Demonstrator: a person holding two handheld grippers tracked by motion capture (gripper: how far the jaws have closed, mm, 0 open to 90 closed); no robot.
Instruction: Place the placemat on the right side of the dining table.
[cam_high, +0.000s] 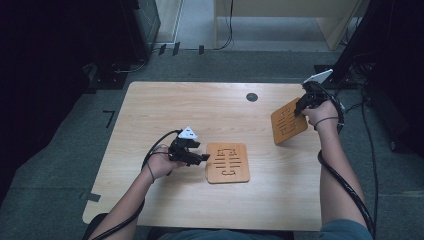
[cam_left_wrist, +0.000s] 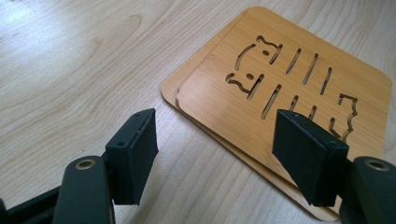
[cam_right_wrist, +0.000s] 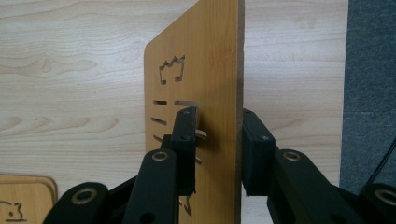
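Left hand-held gripper (cam_high: 199, 156): I see its jaws apart, nothing between them, poised at the left edge of the stacked boards (cam_high: 228, 163).
Stacked boards: two cut-out wooden boards lying flat, mid-bench (cam_high: 165, 100).
Single board (cam_high: 288, 120): tilted on edge, far right.
Right hand-held gripper (cam_high: 299, 110): jaws straddling the single board; whether the pads press I can't tell.

Bare table (cam_high: 165, 107) lies open left of the stacked boards (cam_high: 228, 163).

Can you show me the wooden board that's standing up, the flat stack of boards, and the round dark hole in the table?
Upright cut-out wooden board (cam_high: 288, 121), high view, its face.
Flat stack of wooden boards (cam_high: 228, 163), high view, top board's middle.
Round dark table hole (cam_high: 252, 97), high view, its centre.
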